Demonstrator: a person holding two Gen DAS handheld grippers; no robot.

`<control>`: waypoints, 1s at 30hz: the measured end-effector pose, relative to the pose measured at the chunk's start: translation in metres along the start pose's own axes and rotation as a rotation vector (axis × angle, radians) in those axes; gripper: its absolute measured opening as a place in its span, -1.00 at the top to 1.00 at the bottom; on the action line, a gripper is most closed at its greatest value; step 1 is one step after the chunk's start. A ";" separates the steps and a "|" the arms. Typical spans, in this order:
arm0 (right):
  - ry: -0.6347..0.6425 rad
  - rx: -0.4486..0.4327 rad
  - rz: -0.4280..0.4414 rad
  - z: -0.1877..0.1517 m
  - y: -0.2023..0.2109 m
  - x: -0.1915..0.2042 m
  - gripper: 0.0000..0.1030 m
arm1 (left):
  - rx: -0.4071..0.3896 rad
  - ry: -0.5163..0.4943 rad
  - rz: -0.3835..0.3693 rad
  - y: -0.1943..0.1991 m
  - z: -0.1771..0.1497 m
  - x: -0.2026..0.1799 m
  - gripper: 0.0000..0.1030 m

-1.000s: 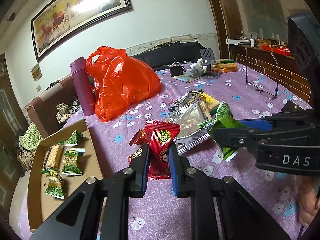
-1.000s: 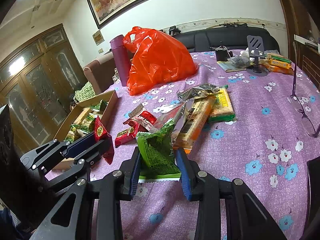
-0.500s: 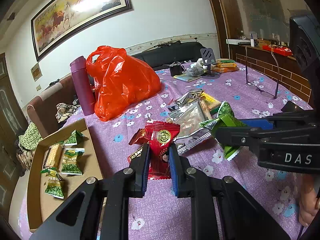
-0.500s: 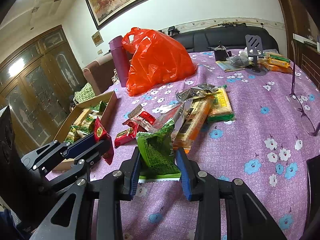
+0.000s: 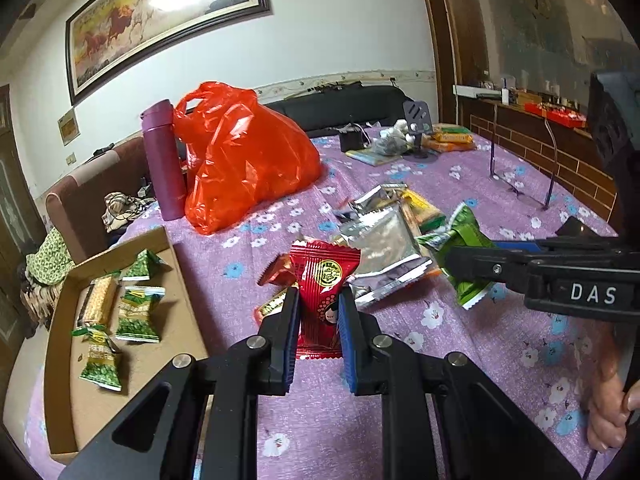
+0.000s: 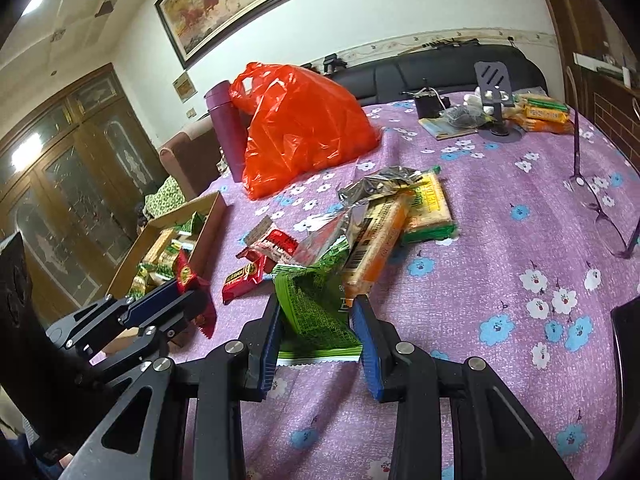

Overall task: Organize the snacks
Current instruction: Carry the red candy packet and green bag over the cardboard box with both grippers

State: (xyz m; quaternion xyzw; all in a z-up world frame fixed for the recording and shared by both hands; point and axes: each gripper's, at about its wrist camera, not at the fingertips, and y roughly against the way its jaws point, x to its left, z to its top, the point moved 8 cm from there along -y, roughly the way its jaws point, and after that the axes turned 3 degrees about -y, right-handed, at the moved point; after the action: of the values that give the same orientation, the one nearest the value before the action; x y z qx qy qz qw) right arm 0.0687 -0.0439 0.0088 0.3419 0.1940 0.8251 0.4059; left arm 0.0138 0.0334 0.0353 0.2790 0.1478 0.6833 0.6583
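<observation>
Left wrist view: left gripper [image 5: 318,328] clamped on a red snack packet [image 5: 322,300] – held above the tablecloth [image 5: 360,420], near the cardboard box [image 5: 188,320] at its left edge.

Right wrist view: right gripper [image 6: 318,334] clamped on a green snack packet [image 6: 314,304] – just beside the central snack pile [image 6: 384,220].

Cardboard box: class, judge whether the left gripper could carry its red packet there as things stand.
Probably yes. The left gripper holds the red packet, and the cardboard box lies open-topped just to its left with nothing between them.

A purple flask [image 5: 164,164] stands touching an orange plastic bag [image 5: 248,156]; eyeglasses [image 6: 600,200] lie well apart.
</observation>
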 end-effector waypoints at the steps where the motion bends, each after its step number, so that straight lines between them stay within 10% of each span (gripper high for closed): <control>1: -0.007 0.000 -0.001 0.001 0.000 0.000 0.25 | -0.007 0.006 0.003 0.003 0.001 0.003 0.65; 20: 0.091 0.121 0.152 -0.014 -0.030 0.114 0.24 | 0.036 0.341 0.206 0.029 -0.049 0.187 0.64; 30: 0.169 0.215 0.219 -0.026 -0.085 0.190 0.23 | 0.132 0.441 0.164 0.007 -0.086 0.219 0.64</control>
State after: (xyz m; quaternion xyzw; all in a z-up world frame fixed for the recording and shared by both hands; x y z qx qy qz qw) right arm 0.0123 0.1579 0.0172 0.3320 0.2759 0.8647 0.2568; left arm -0.0368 0.2626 0.0111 0.1766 0.3093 0.7676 0.5329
